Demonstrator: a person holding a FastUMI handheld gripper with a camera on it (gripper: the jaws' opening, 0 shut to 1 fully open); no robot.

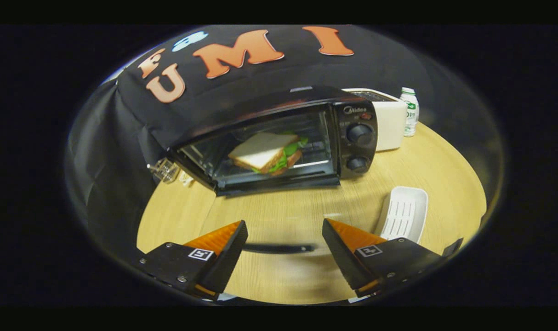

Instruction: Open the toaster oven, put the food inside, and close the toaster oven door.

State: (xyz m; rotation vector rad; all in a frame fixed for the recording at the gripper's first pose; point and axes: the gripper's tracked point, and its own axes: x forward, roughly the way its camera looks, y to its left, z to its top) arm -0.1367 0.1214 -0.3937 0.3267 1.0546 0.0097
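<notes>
On the bench [306, 216], beyond the tongs [284, 230], stands the oven [279, 138]. Its door is down and open; the glass lies flat over the bench between the oven mouth and the fingers, and its dark handle [279, 248] shows as a blurred bar between the two fingertips. The tongs are spread wide and grip nothing; neither finger touches the handle, as far as the blur lets me tell.

Inside the oven, on the rack, lies the sandwich [266, 152]: white bread on top, green leaves sticking out at the side nearer the knobs. It sits tilted, roughly mid-chamber. Two knobs [359, 147] stand one above the other on the oven's control panel, to the right of the chamber.

Just behind that panel is a white toaster [389, 120], close against the oven's side, and beside it a small bottle [410, 112], upright. A white tray [403, 214], ribbed and lying flat, rests on the bench just ahead of the right finger. Near the oven's left corner lies a small clear object [164, 170]; what it is I cannot tell.
</notes>
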